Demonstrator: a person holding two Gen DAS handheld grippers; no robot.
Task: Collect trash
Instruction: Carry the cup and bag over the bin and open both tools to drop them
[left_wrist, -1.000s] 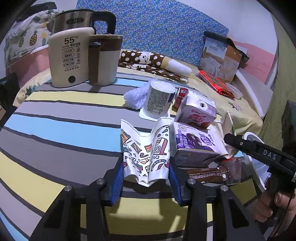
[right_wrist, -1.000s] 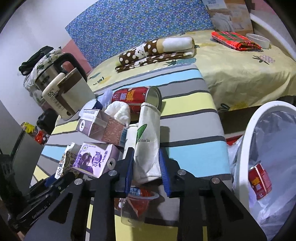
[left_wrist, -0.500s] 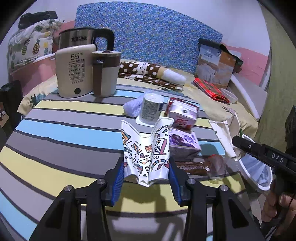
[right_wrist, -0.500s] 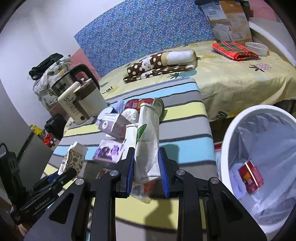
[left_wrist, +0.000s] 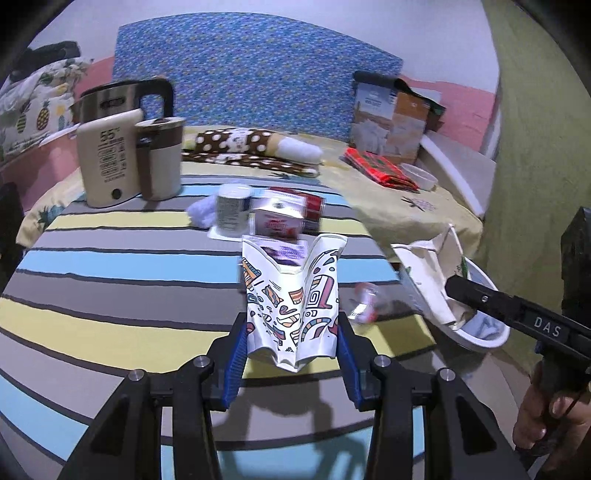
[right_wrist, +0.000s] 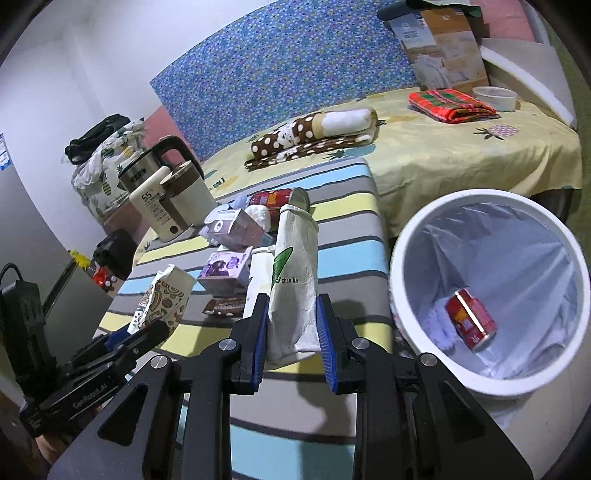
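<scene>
Trash, and both claws are loaded: the left gripper (left_wrist: 291, 341) clamps a crushed patterned paper cup (left_wrist: 291, 299) between its blue pads, dead centre in the left wrist view, lifted above the striped table (left_wrist: 110, 266). In the right wrist view the right gripper (right_wrist: 291, 341) squeezes a flattened white paper cup (right_wrist: 295, 280) with a green leaf print, upright in the middle of the frame, its base pinched between the fingers.

At the right of that view sits the white trash bin (right_wrist: 402, 236), lined with a pale bag, just beside the table edge; a red can (right_wrist: 469, 319) lies at the bottom of it. More trash waits on the table, left of centre in the same view: a purple carton (right_wrist: 225, 273), a brown snack wrapper (right_wrist: 225, 305) lying flat in front of it, a pinkish carton (right_wrist: 236, 229) further back, a second red can on its side (right_wrist: 277, 199) beyond that. In the upper left stands a cream kettle (right_wrist: 170, 210), marked 55.

In the left wrist view, the white cup shows tilted at the right, over the bin's rim.
</scene>
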